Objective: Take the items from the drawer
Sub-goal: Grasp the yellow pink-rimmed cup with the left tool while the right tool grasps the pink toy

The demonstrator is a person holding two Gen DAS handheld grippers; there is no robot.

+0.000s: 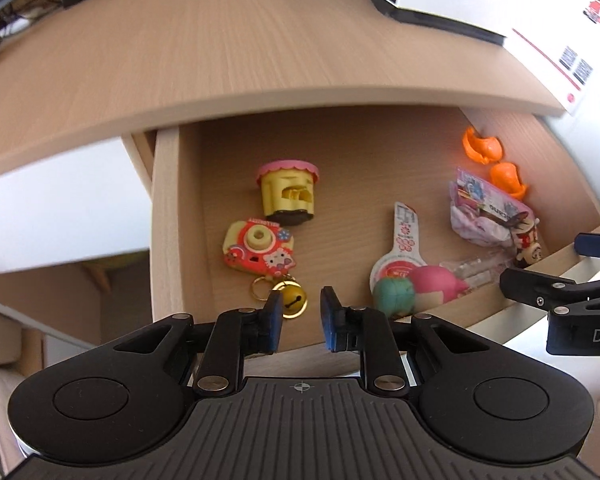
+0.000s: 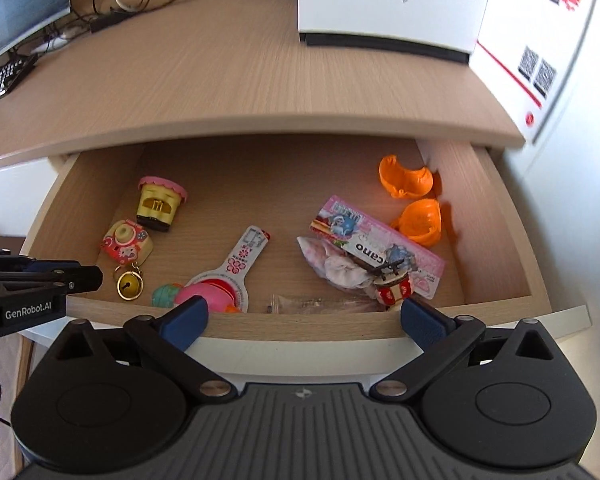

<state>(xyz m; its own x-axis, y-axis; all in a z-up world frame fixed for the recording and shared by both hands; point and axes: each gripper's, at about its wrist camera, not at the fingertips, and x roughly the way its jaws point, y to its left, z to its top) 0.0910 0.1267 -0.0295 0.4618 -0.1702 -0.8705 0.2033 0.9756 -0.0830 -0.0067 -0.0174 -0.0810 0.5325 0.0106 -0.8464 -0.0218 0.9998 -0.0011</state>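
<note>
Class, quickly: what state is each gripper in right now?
Left gripper: nearly closed, a narrow gap, holding nothing.
Right gripper: wide open, holding nothing.

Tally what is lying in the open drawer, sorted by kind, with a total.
Orange plastic shell halves: 2
Toy-camera keychain with gold bell: 1
Yellow toy with pink scalloped lid: 1
Printed paddle-shaped card: 1
Teal ball: 1
Pink ball: 1
Pink printed packet with toy figure: 1
Clear plastic wrapper: 1
Total: 9

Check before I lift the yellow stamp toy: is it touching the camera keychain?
Apart. The right wrist view shows drawer floor between the yellow stamp toy and the camera keychain.
</note>
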